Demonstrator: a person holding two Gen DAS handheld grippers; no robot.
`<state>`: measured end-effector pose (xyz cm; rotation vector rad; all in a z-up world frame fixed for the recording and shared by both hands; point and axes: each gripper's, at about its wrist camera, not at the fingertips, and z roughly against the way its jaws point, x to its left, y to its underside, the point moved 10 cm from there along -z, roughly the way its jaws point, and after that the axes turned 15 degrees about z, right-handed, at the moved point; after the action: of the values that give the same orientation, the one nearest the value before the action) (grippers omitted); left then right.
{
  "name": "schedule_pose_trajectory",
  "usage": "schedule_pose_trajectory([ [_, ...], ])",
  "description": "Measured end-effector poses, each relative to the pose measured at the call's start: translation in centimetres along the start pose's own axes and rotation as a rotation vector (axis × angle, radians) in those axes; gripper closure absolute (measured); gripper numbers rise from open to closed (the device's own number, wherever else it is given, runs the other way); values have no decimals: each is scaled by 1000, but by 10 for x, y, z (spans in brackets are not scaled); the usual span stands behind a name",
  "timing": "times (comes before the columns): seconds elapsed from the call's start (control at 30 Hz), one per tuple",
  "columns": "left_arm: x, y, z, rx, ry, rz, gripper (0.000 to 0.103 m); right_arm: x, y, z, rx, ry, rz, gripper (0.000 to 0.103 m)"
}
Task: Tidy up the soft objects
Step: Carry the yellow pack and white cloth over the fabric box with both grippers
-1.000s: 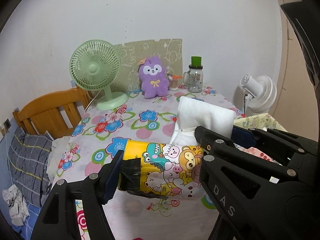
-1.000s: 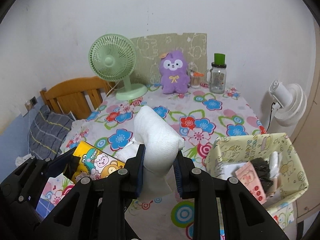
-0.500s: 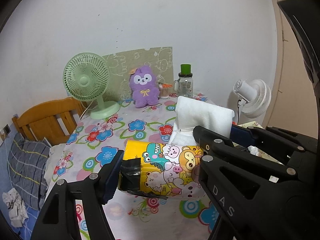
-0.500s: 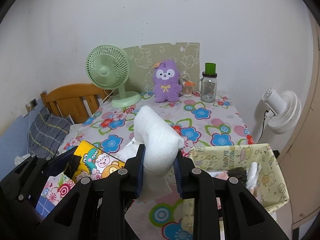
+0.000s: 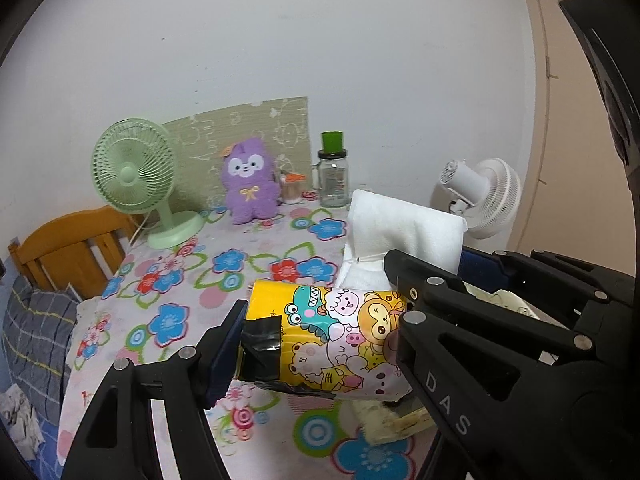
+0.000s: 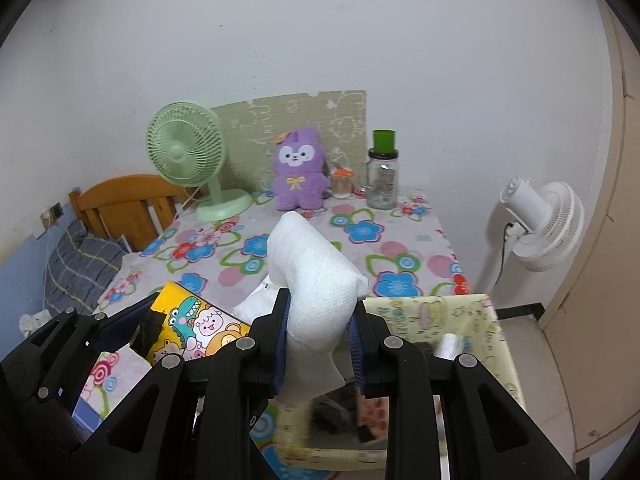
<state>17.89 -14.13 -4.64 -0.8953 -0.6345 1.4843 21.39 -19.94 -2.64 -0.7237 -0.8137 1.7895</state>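
Both loads carried above the bin, nothing dropped in yet.

Could snag: left gripper [image 5: 316, 344] clamped on the pack [image 5: 336, 336], right gripper [image 6: 318, 340] pinching the tissue [image 6: 316, 280] drawn from it, so pulling apart may tear the tissue or drag more out; may also miss the bin [image 6: 468, 312], lower right of the right view. Both tilted downward, side by side, pack mid-frame in the left view.

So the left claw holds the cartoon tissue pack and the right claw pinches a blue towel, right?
Not quite: the towel in the right claw is white, not blue, as the right wrist view shows. The left claw does hold the cartoon tissue pack.
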Motion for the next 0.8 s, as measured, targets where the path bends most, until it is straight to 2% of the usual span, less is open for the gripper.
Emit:
schedule_pose_trajectory([
  [0.47, -51, 10, -28, 39, 68, -28, 28, -54, 23, -9, 42, 51, -26, 74],
  [0.8, -70, 31, -61, 118, 99, -43, 28, -82, 47, -29, 103, 84, -68, 74],
])
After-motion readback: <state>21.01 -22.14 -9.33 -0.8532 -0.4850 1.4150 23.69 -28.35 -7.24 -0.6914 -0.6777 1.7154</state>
